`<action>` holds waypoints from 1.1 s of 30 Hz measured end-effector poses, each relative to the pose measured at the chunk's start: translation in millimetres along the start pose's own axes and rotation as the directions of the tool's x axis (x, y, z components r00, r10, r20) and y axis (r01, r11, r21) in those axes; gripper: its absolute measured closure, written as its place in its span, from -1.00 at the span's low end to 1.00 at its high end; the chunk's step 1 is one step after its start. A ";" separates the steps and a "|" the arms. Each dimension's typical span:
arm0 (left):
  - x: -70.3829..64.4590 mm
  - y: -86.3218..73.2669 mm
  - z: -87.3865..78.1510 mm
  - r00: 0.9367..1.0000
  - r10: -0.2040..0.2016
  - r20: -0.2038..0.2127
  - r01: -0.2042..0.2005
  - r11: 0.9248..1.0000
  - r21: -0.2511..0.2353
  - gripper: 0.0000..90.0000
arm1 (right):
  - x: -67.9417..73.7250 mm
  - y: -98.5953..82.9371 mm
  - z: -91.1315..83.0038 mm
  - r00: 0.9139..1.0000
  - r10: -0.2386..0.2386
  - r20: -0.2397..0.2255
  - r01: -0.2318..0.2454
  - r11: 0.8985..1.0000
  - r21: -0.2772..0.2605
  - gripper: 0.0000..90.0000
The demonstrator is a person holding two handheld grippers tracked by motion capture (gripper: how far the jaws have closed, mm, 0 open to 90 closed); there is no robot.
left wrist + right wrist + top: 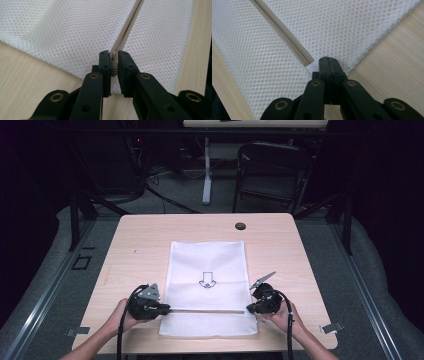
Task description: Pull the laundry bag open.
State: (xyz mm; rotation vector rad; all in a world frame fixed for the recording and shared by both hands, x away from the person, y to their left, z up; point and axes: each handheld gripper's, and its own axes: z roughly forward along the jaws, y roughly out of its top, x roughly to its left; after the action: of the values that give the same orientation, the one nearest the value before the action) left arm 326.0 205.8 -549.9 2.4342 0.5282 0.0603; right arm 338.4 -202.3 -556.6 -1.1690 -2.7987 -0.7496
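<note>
The left gripper (114, 62) has its jaws narrow, pinching the beige zipper pull (114, 65). The right gripper (329, 65) is closed on the edge of the white mesh bag (208, 262), which lies flat on the wooden table (140, 237).

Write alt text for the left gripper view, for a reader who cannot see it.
The left tool has its two black jaws closed on the zipper pull of a white mesh bag. The beige zipper runs away from the jaws across the mesh, and the bag lies on a light wooden table.
</note>
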 end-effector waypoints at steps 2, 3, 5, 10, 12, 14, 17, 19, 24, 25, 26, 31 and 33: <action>0.7 -2.4 -1.5 1.000 -0.006 -0.001 0.006 1.000 -0.001 0.82 | -0.1 0.1 -0.1 1.000 0.000 0.000 0.000 1.000 0.001 1.00; 1.3 -3.7 -2.7 1.000 -0.004 -0.012 0.004 1.000 0.009 0.82 | 0.0 0.1 0.0 1.000 0.000 0.000 0.000 1.000 0.001 1.00; 3.1 -7.0 -4.6 1.000 -0.016 -0.019 0.016 1.000 0.012 0.82 | -0.1 0.2 -0.3 1.000 -0.004 0.006 0.004 1.000 0.006 1.00; 7.7 -16.4 -11.6 0.998 -0.044 -0.054 0.046 0.998 0.031 0.82 | 0.0 0.1 -0.1 1.000 0.001 0.000 -0.001 1.000 0.001 1.00; 8.4 -20.0 -12.8 0.997 -0.062 -0.045 0.063 0.998 0.015 0.82 | 0.0 0.1 -0.1 1.000 0.001 0.001 -0.001 1.000 0.002 1.00; 6.8 -20.1 -11.2 0.997 -0.055 -0.054 0.057 0.998 0.030 0.82 | 0.1 0.0 0.0 1.000 0.002 0.001 -0.002 1.000 0.000 1.00; 7.7 -22.4 -10.3 0.997 -0.067 -0.049 0.068 0.997 0.026 0.82 | 0.6 -0.4 0.5 1.000 0.007 0.000 -0.007 1.000 -0.008 1.00; 7.9 -22.9 -9.8 0.996 -0.069 -0.049 0.070 0.997 0.025 0.82 | 0.0 -0.5 0.3 1.000 0.005 -0.007 -0.005 1.000 -0.008 1.00; 10.6 -23.1 -8.2 0.994 -0.109 -0.020 0.109 0.994 0.024 0.81 | 1.5 -0.6 0.7 1.000 -0.022 0.018 0.022 1.000 -0.013 1.00; 10.9 -23.2 -8.1 0.994 -0.111 -0.014 0.111 0.994 0.023 0.81 | 3.2 -0.6 0.1 0.998 -0.055 0.029 0.055 0.998 -0.004 1.00; 11.0 -23.1 -8.1 0.994 -0.111 -0.015 0.112 0.994 0.022 0.81 | 4.0 -0.7 0.2 0.998 -0.052 0.031 0.052 0.999 -0.009 1.00; 13.0 -23.8 -12.4 0.987 -0.159 -0.029 0.159 0.987 0.006 0.42 | 5.6 -0.4 -3.4 0.997 -0.072 0.007 0.073 0.997 -0.017 0.88; 13.3 -22.7 -15.6 0.983 -0.181 -0.036 0.181 0.984 -0.008 0.23 | 7.8 1.2 -7.7 0.997 -0.075 0.006 0.075 0.997 -0.034 0.73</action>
State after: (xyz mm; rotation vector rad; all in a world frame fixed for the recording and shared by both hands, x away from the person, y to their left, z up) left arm 327.3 236.2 -552.3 2.3733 0.7625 0.0301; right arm 332.3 -199.7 -547.7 -1.0777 -2.8595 -0.8039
